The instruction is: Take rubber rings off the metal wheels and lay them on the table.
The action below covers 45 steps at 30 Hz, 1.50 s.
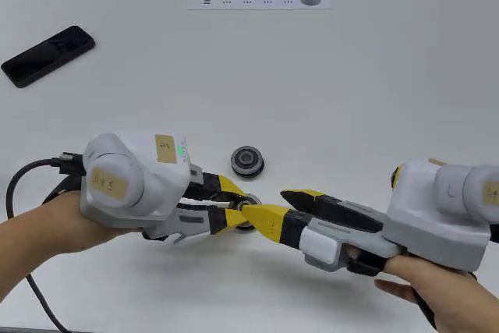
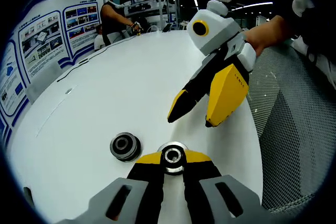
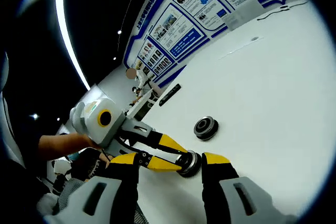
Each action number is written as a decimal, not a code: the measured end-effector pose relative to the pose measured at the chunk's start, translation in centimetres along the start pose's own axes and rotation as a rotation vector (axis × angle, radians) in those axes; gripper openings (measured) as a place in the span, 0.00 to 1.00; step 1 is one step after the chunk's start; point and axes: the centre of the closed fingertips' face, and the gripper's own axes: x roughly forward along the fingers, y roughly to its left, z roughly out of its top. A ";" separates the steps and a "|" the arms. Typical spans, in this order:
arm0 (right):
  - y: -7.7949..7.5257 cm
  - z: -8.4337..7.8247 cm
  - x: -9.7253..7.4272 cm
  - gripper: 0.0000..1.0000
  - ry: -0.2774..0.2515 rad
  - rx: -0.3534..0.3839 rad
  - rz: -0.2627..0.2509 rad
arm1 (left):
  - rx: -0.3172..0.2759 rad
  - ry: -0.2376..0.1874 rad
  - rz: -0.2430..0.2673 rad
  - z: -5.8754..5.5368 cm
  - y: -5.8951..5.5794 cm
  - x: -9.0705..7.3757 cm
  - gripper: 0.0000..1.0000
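Observation:
My left gripper [image 1: 238, 207] is shut on a small metal wheel [image 1: 250, 200] with a dark rubber ring around it, holding it just above the white table [image 1: 351, 99]. In the left gripper view the wheel [image 2: 173, 155] sits between the yellow tips of that gripper [image 2: 173, 166]. My right gripper [image 1: 266, 201] comes in from the right, open, with its jaws on either side of the held wheel [image 3: 190, 163]. A second ringed wheel [image 1: 247, 161] lies flat on the table just beyond; it also shows in both gripper views [image 2: 125, 146] [image 3: 205, 128].
A black phone [image 1: 48, 54] lies at the far left and a white power strip [image 1: 259, 1] at the far edge. A black cable [image 1: 23, 185] trails from the left gripper. A person [image 2: 113, 17] stands beyond the table's far end.

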 end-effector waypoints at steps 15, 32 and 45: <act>-1.1 -1.4 1.2 0.45 0.057 0.159 -0.059 | 0.006 -0.004 -0.002 -0.1 0.1 0.0 0.13; -0.7 -1.9 1.7 0.45 0.064 0.206 -0.058 | 0.007 -0.006 -0.004 0.0 0.0 0.0 0.13; -0.4 -1.9 1.5 0.45 0.064 0.223 -0.053 | 0.010 -0.004 -0.005 0.0 0.0 0.0 0.13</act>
